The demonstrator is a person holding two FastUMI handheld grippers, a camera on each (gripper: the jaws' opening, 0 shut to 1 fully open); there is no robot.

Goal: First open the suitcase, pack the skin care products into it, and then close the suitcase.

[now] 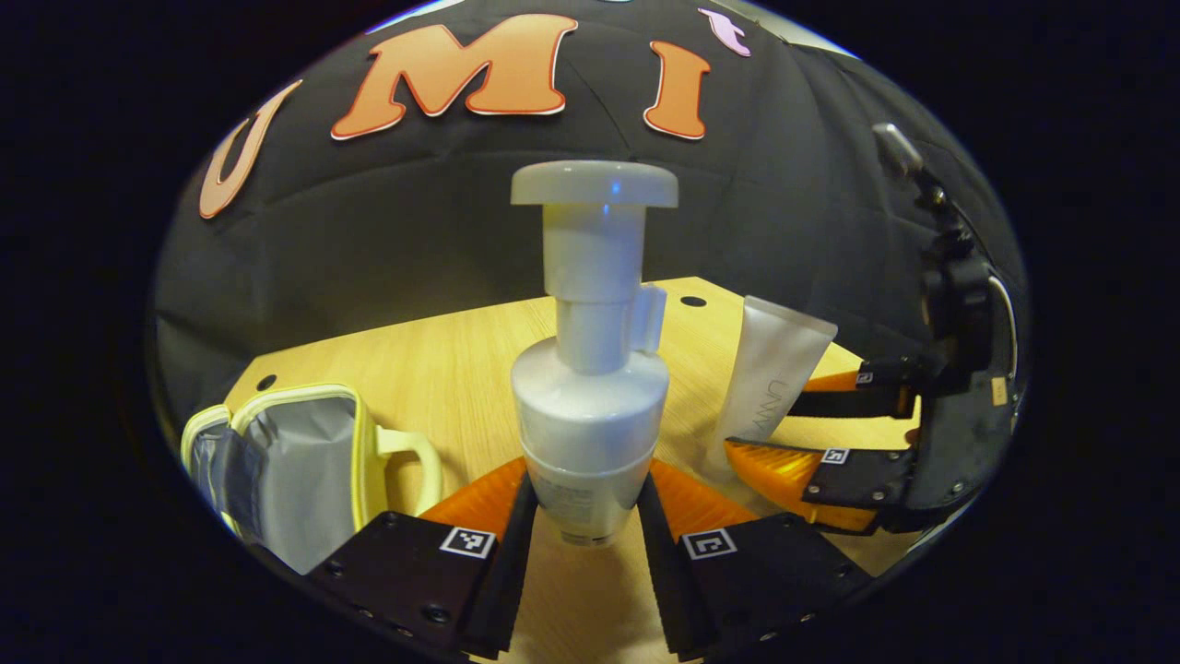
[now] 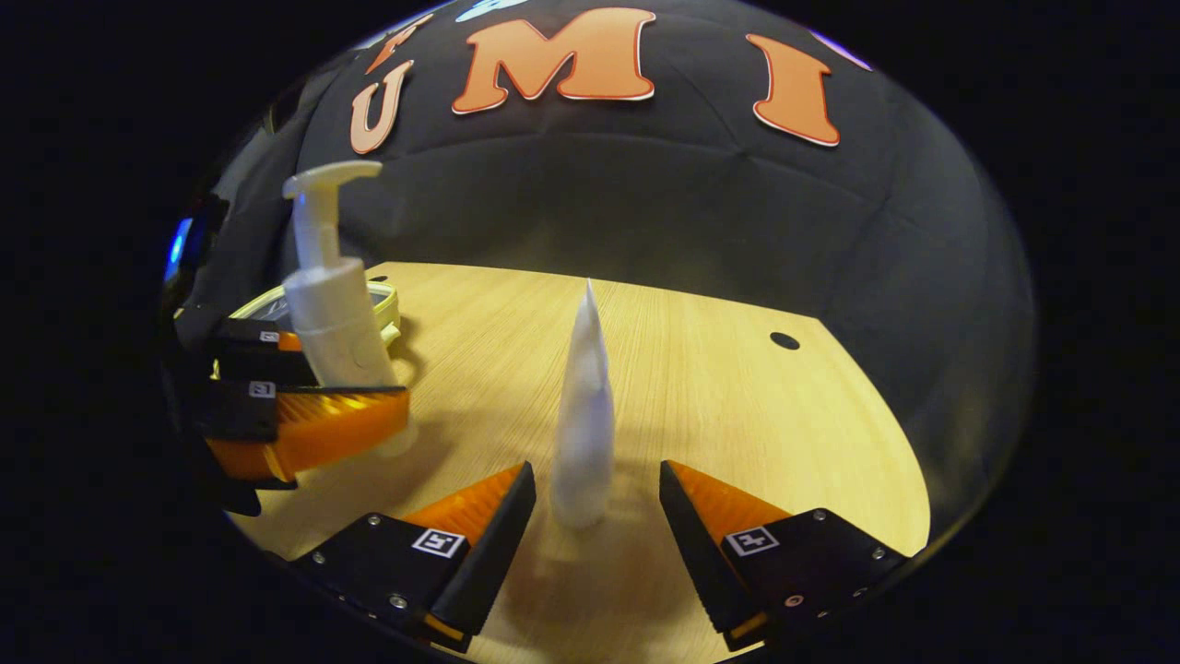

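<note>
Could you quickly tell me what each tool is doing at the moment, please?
Left tool: closed on the upright pump bottle.
Right tool: open around the standing tube, not touching it.

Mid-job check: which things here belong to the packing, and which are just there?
Part of the job:
- pump bottle, between the left gripper fingers
- tube, standing between the open right gripper fingers
- open case with yellow trim

Just there:
- wooden table
- holes in the tabletop
</note>
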